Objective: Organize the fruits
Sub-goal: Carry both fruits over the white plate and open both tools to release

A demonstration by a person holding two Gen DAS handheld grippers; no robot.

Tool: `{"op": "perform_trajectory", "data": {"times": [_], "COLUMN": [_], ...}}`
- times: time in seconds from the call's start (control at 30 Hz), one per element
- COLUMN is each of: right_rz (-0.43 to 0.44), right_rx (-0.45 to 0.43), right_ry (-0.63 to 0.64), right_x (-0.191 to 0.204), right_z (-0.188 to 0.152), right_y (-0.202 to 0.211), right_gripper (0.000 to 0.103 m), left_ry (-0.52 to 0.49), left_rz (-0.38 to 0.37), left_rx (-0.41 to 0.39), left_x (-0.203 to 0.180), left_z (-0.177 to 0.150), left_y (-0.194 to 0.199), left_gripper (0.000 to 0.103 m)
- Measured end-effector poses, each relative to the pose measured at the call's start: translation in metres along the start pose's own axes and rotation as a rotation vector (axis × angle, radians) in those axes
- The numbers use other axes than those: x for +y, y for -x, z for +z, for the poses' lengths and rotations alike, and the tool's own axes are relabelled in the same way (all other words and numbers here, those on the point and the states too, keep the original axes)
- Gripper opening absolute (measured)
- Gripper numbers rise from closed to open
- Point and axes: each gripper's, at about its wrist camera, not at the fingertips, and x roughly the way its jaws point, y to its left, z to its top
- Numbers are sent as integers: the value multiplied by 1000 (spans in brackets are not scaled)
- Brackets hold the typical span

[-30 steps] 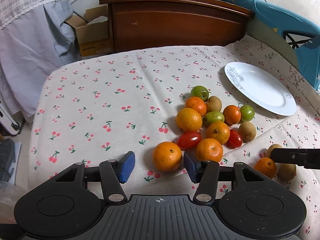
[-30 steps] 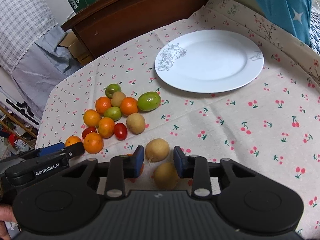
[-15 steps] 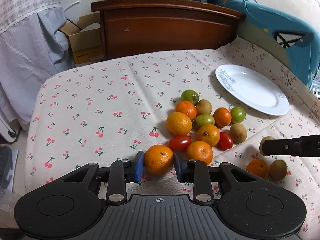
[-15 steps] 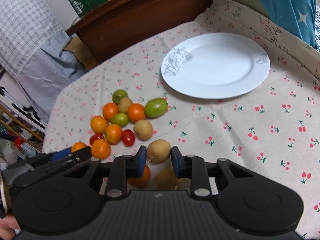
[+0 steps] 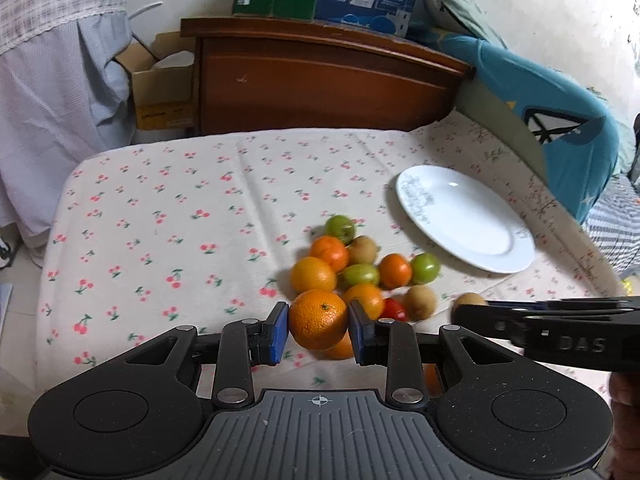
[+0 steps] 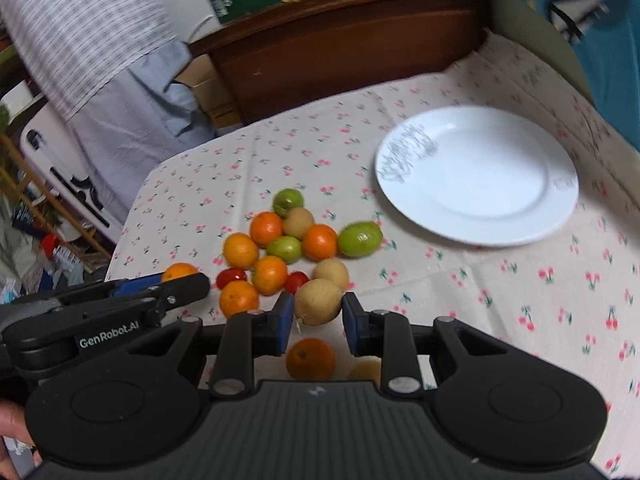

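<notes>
Since a second ago the left gripper has closed from a wide spread around an orange on the cloth to a firm pinch, and the fruit now sits higher against the pile behind it, seemingly lifted clear, though blur makes the gap beneath hard to judge. The right gripper has likewise gone from straddling a tan round fruit to clamping it, raised off the cloth.

In the left wrist view, the cherry-print tablecloth fills the left half of the frame. At lower centre the blue pads press both sides of the orange. Just above and right of it lies the fruit pile: oranges, green fruits, tan ones and a red tomato, all touching or nearly so. Further right, in the middle right of the frame, the white plate lies bare, well apart from the pile. At the lower right edge the right gripper comes in sideways with its tan fruit at the tip.

In the right wrist view, the left gripper shows at lower left with its orange. The pile sits at centre, the clamped tan fruit at lower centre, a loose orange below it, and the plate at upper right
</notes>
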Motion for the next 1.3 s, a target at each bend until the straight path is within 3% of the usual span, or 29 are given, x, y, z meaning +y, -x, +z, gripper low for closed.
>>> {"op": "perform_trajectory", "data": {"times": [0.37, 0.7, 1.3], "right_rz": [-29, -107, -170], "right_rx": [-39, -38, 44], "right_ry": [39, 28, -120], "right_x": [-26, -68, -120], "right_z": [38, 63, 75], "right_y": [4, 1, -29], "right_gripper": [26, 26, 27], "left_ry": [20, -41, -95], "left_rz": [-106, -181, -252], "left_rx": [22, 52, 103], "left_x": [-31, -62, -96], "left_z": [30, 54, 62], "left_y": [-22, -60, -118], "left_gripper": [29, 29, 29]}}
